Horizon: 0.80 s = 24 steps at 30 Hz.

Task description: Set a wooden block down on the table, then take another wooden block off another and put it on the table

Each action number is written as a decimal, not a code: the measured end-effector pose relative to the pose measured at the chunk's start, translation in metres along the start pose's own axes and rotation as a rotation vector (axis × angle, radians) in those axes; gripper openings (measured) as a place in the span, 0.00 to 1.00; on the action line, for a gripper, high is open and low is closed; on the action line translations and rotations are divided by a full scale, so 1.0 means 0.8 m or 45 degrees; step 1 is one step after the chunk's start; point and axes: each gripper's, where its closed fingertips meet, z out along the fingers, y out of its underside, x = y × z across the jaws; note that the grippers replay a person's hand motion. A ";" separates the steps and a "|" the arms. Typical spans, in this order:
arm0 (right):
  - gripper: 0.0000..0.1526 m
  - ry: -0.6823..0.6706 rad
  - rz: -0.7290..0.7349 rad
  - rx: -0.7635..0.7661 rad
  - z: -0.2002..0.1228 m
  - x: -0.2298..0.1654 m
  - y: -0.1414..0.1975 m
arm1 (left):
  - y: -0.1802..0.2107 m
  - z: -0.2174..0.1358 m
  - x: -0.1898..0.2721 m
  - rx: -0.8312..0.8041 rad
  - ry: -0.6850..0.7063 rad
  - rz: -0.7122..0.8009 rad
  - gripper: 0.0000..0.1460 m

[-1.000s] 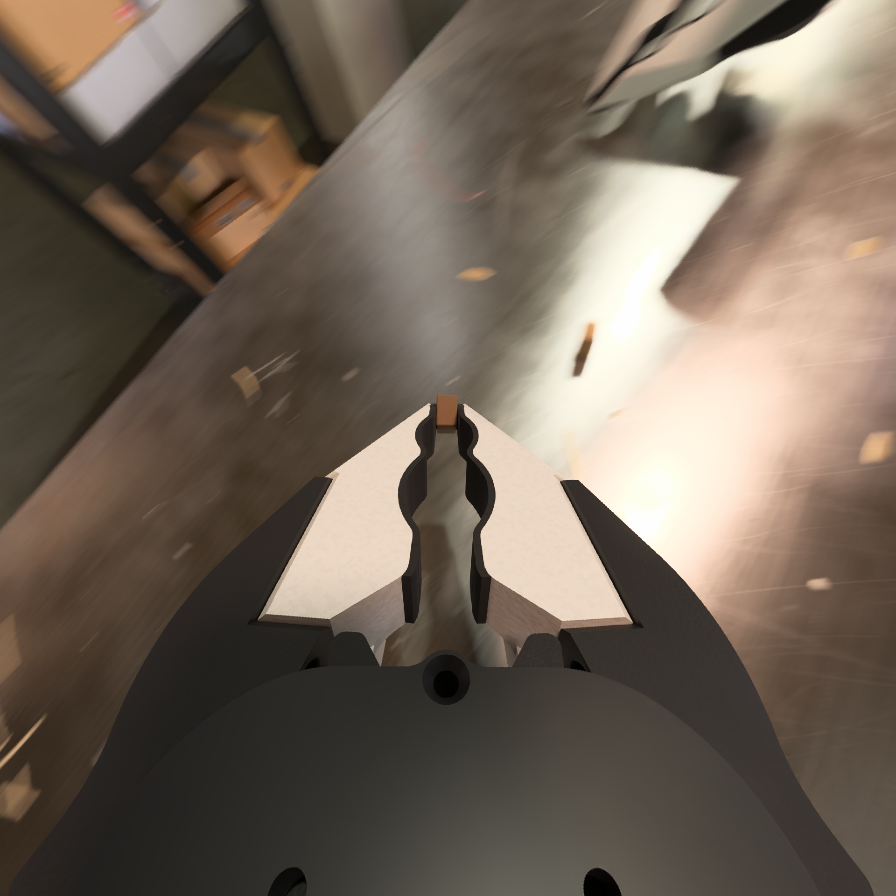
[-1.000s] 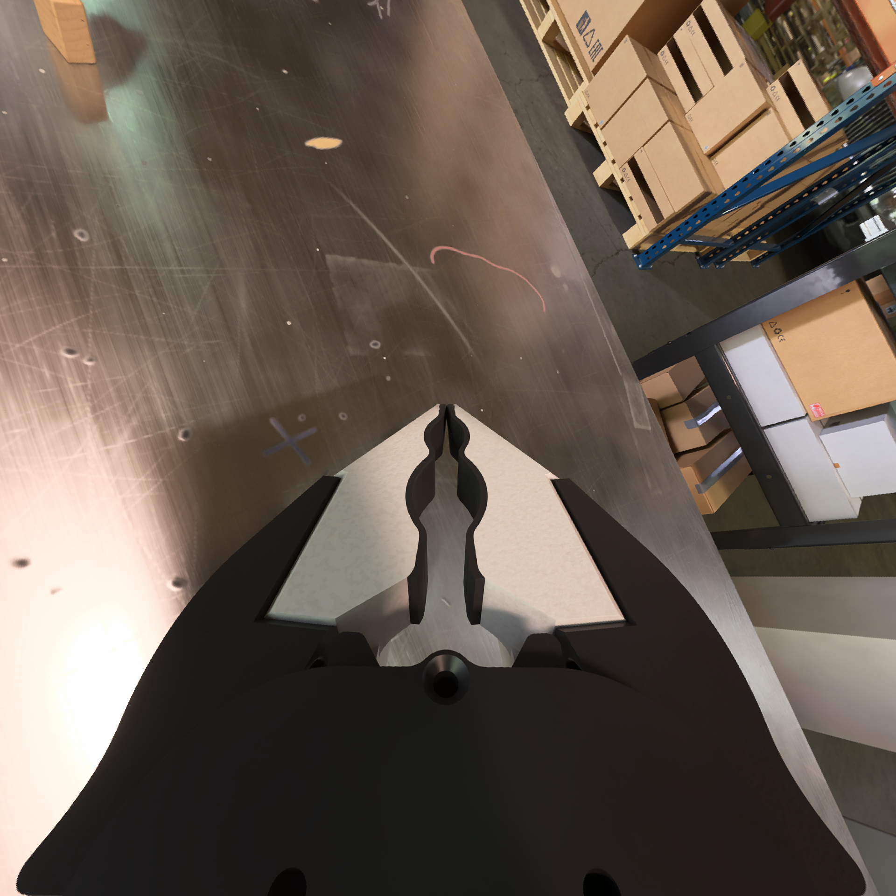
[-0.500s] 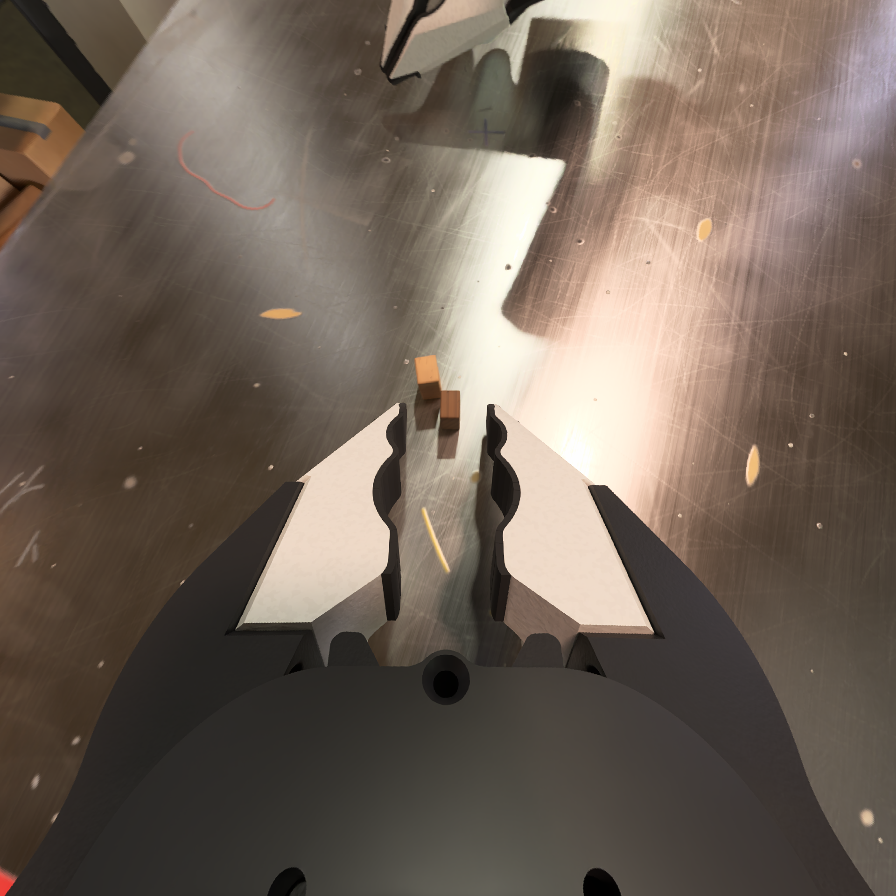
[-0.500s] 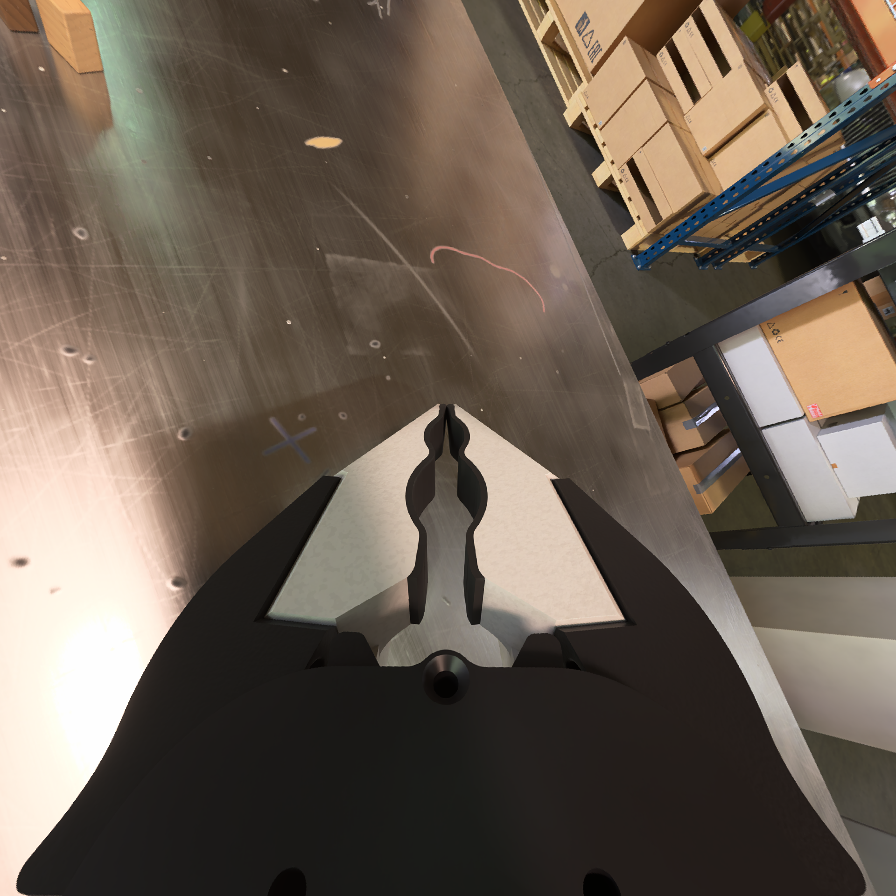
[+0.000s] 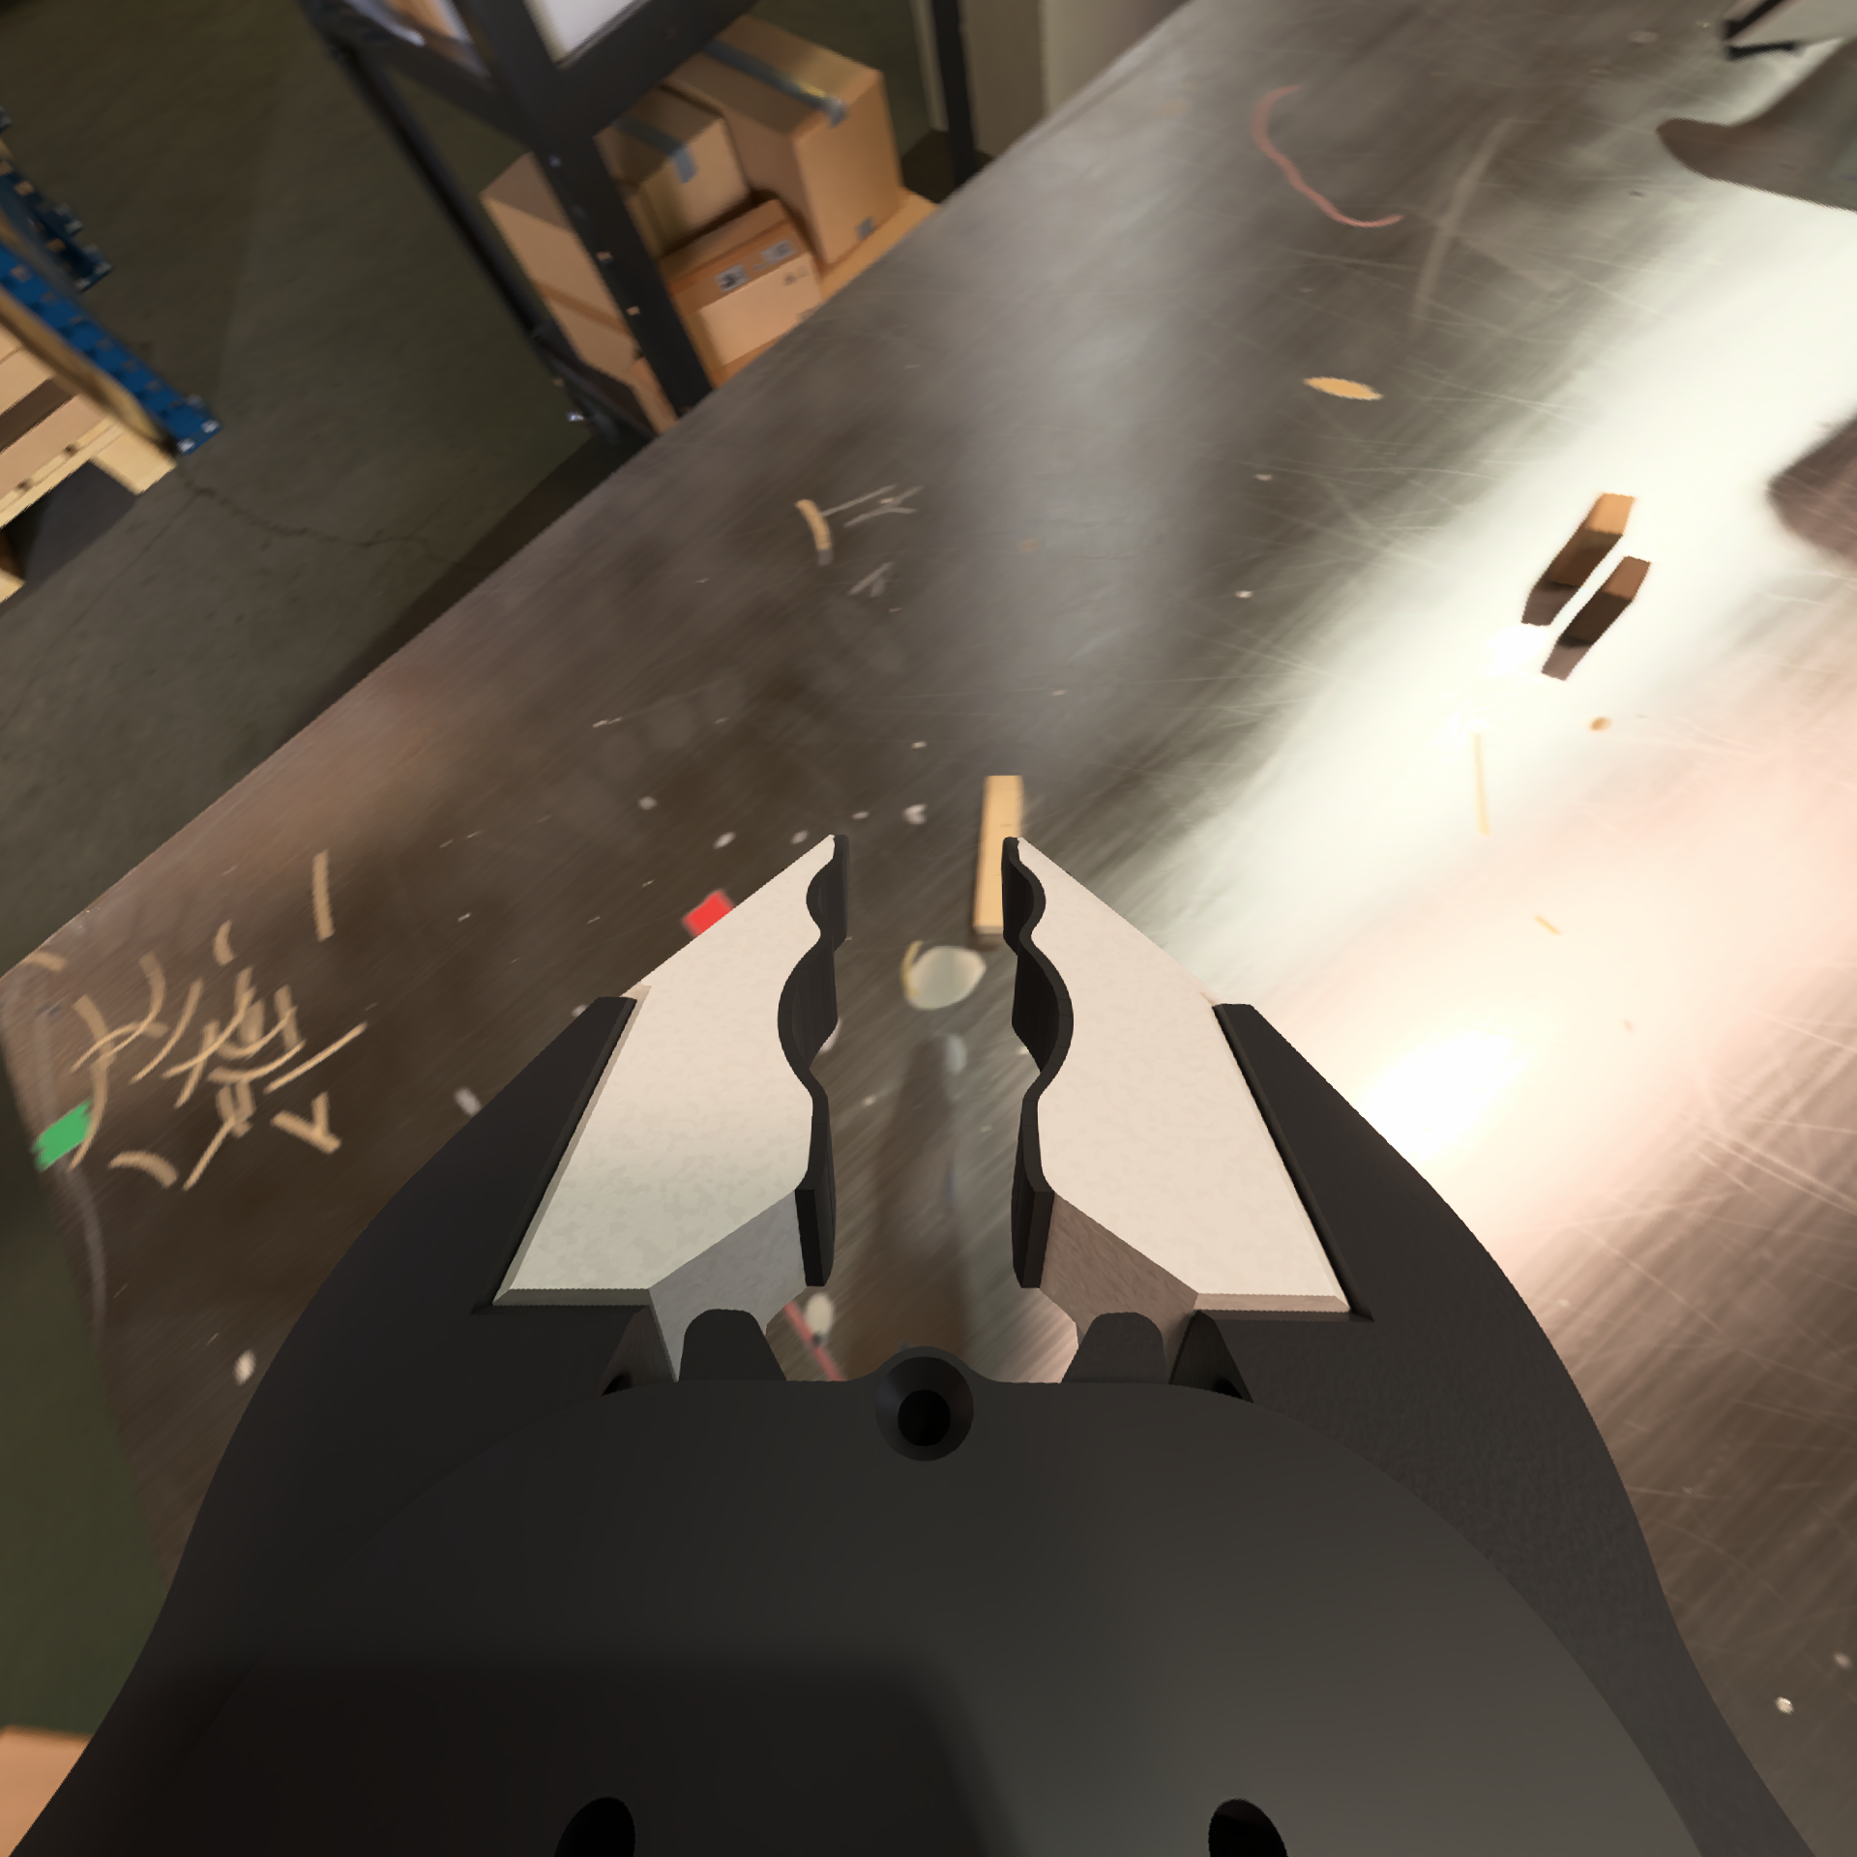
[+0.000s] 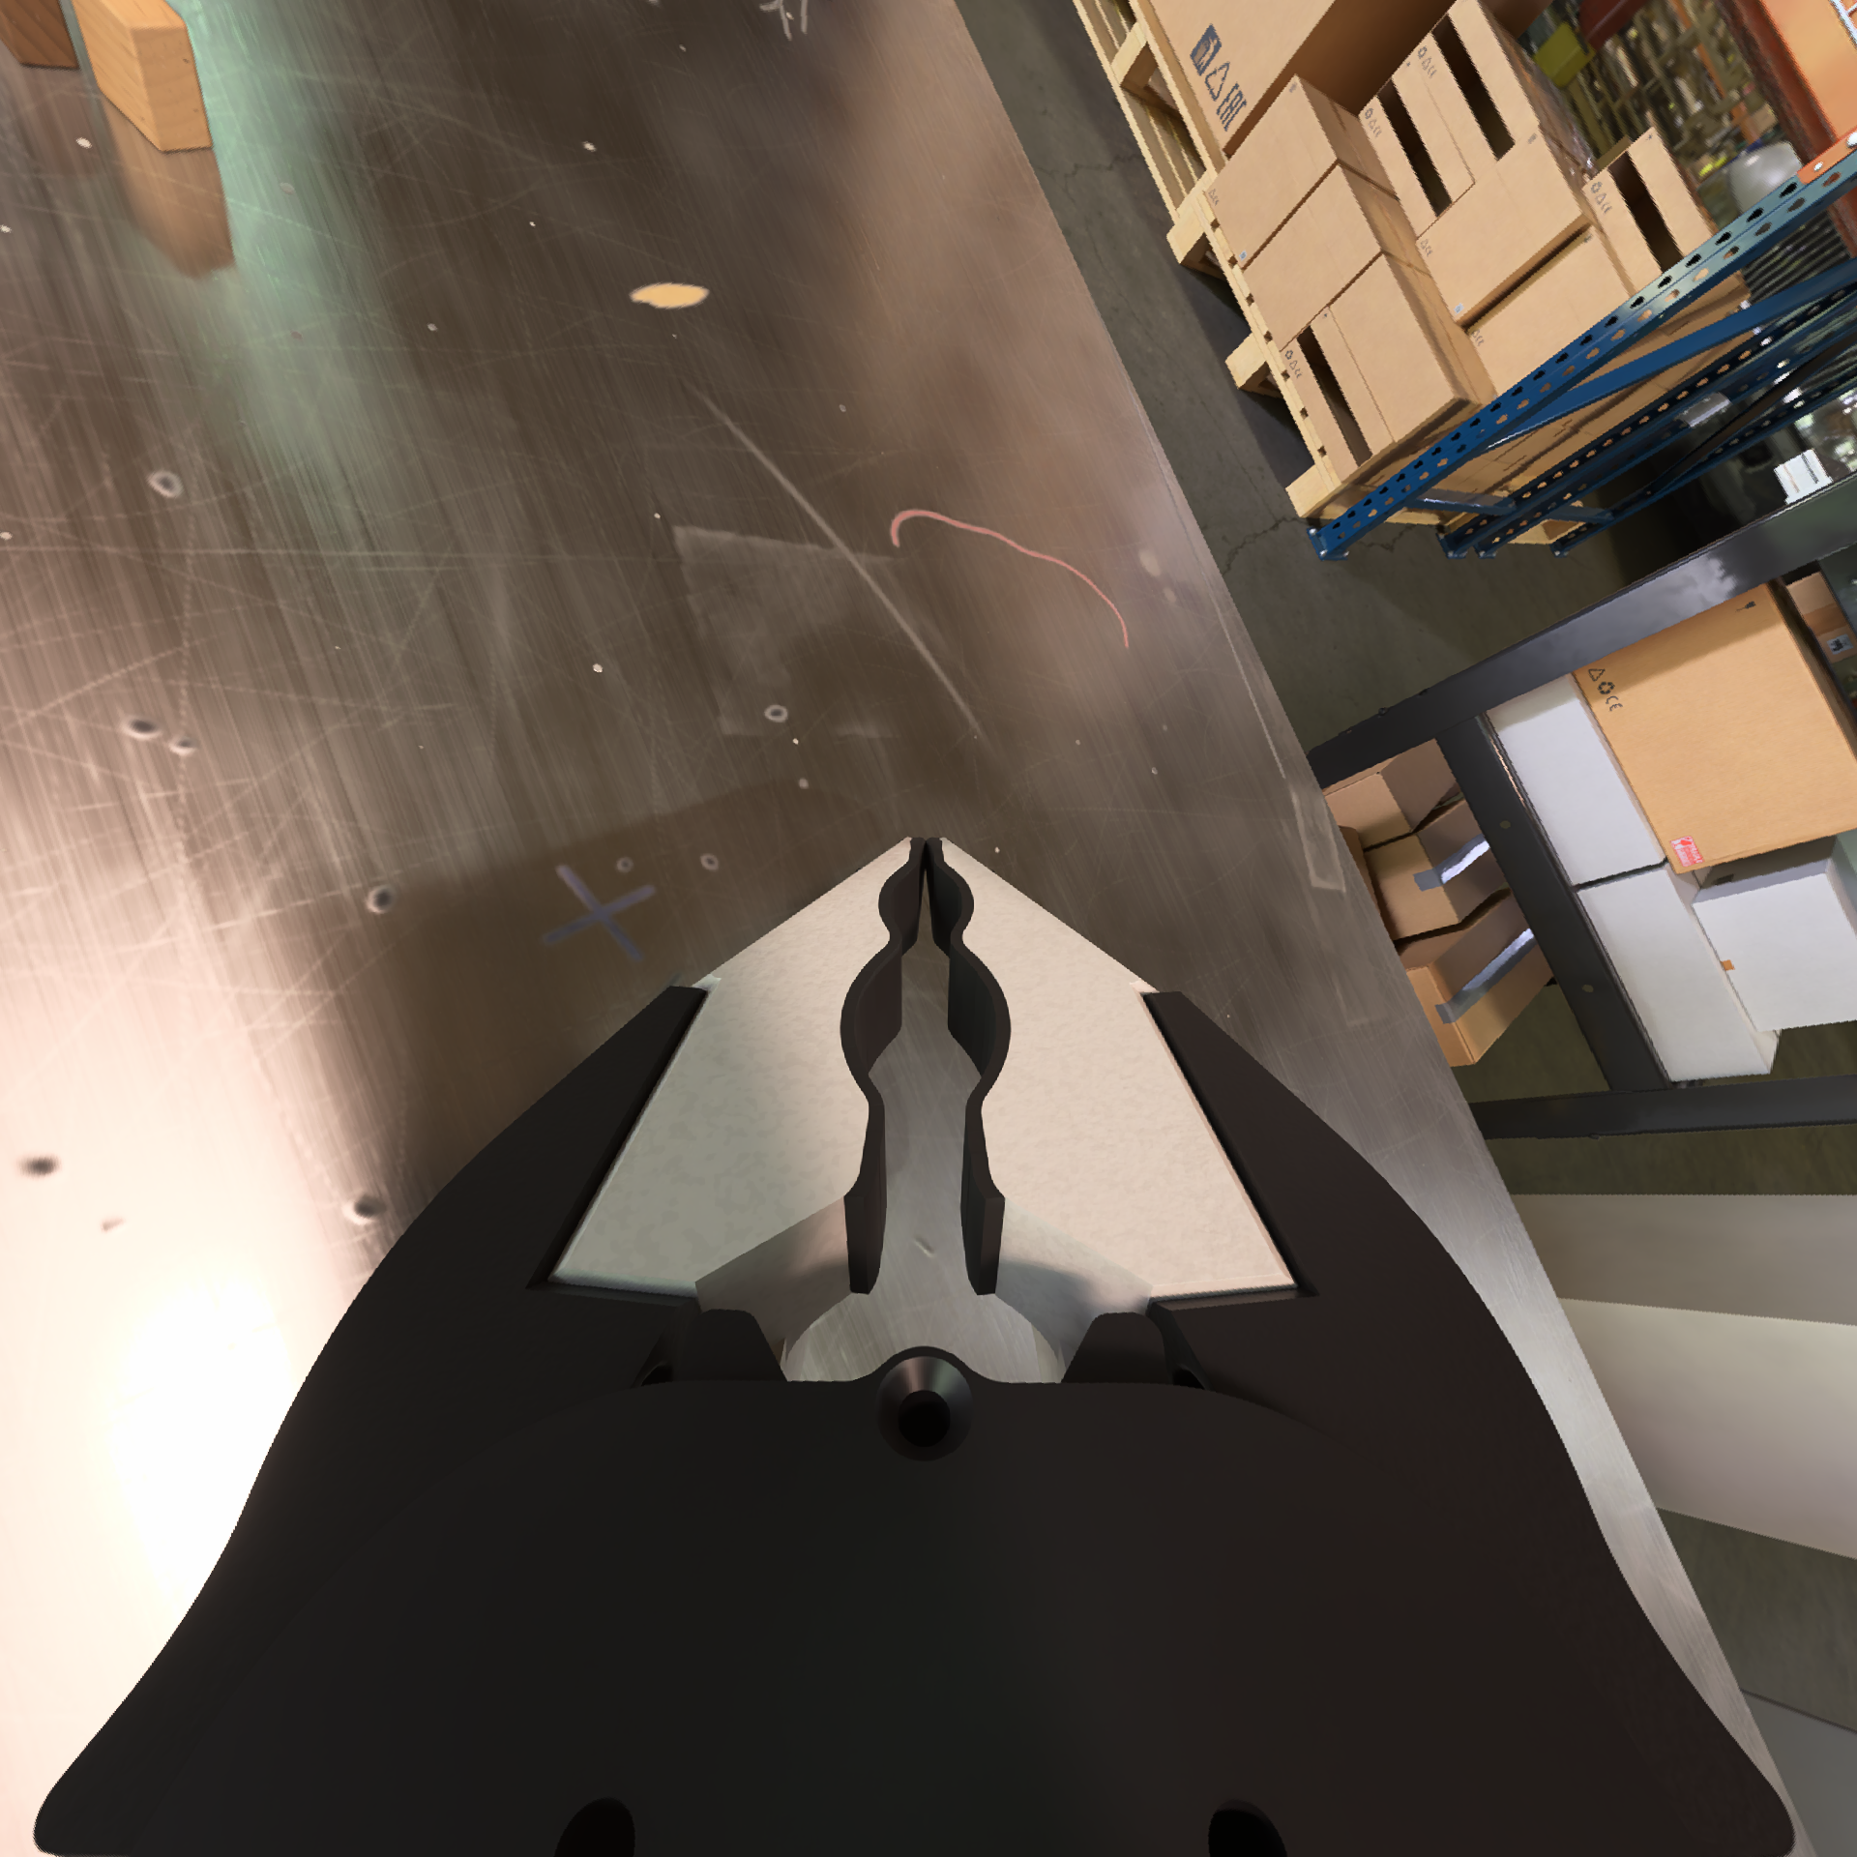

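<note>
Above the scratched metal bench (image 5: 1156,523), left hand-held gripper (image 5: 922,849) — fingers spread, empty; two wooden blocks (image 5: 1588,583) lie just beside each other, well apart from it. Right hand-held gripper (image 6: 924,849) — fingertips together, empty.

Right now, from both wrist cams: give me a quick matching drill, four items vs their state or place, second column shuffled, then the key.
Column one:
1. left gripper
2. right gripper
3. lighter wooden block
4. red scrap

Column two:
A. lies on the table beside the left gripper's finger
B. fingers apart, nothing between them
C. stands on the table next to the darker wooden block, with a narrow gap between them
D. fingertips closed together, holding nothing

Pairs: 1-B, 2-D, 3-C, 4-A
</note>
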 end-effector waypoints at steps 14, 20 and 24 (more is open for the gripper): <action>0.00 0.009 -0.010 0.001 0.000 0.000 0.000 | 0.006 -0.019 -0.056 0.039 -0.072 -0.203 0.05; 0.00 0.012 -0.014 0.002 0.000 0.000 0.000 | 0.024 -0.018 -0.067 -0.041 -0.138 -0.209 0.06; 0.00 0.012 -0.013 0.001 0.000 0.000 0.000 | 0.014 -0.030 -0.088 0.080 -0.230 -0.287 0.07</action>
